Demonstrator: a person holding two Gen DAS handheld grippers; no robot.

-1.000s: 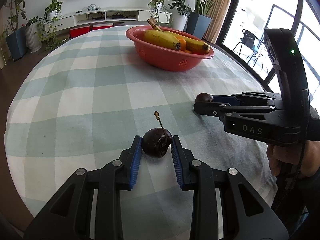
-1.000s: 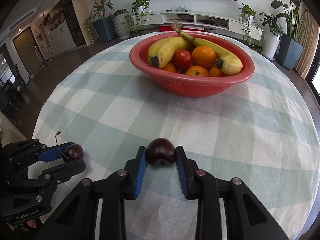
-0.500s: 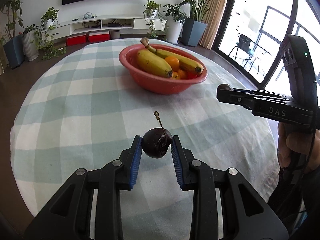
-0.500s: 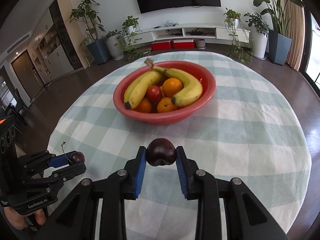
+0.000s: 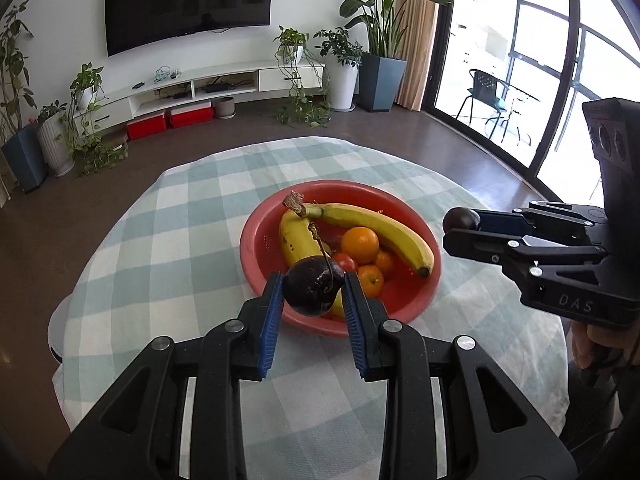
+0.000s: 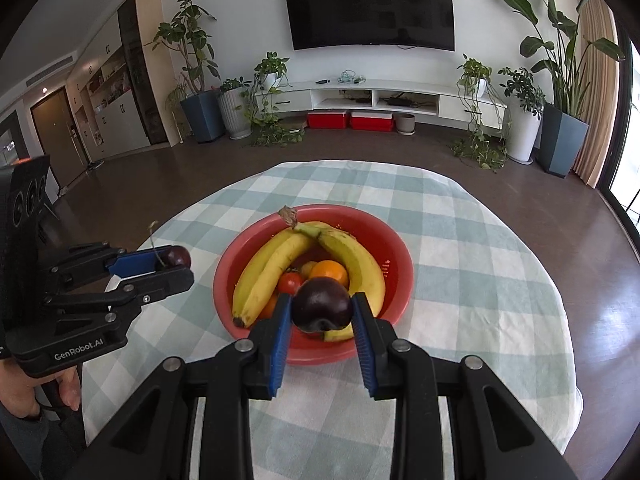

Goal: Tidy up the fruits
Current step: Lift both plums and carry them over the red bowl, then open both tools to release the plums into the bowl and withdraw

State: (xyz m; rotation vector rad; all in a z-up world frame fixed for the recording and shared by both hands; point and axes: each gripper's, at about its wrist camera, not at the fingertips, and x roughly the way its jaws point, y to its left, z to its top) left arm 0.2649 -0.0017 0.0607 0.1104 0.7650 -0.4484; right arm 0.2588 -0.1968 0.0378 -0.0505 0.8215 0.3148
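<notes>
- My left gripper (image 5: pixel 313 294) has its jaws pinching a stemmed cherry (image 5: pixel 313 286), in the air near the bowl (image 5: pixel 256 236).
- My right gripper (image 6: pixel 322 314) pinches a second cherry (image 6: pixel 322 305) likewise.
- Carry step, I judge; next I move both over the bowl and let go.

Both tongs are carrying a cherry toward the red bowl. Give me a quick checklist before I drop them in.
1. Left tongs shut on the stemmed cherry: ok.
2. Right tongs shut on the second cherry: ok.
3. Both cherries clear of the checked tablecloth: ok.
4. Red bowl upright on the table: ok.
5. Room among the bananas and oranges: ok, gaps show.
6. Cherries directly above the bowl: cannot tell.
</notes>
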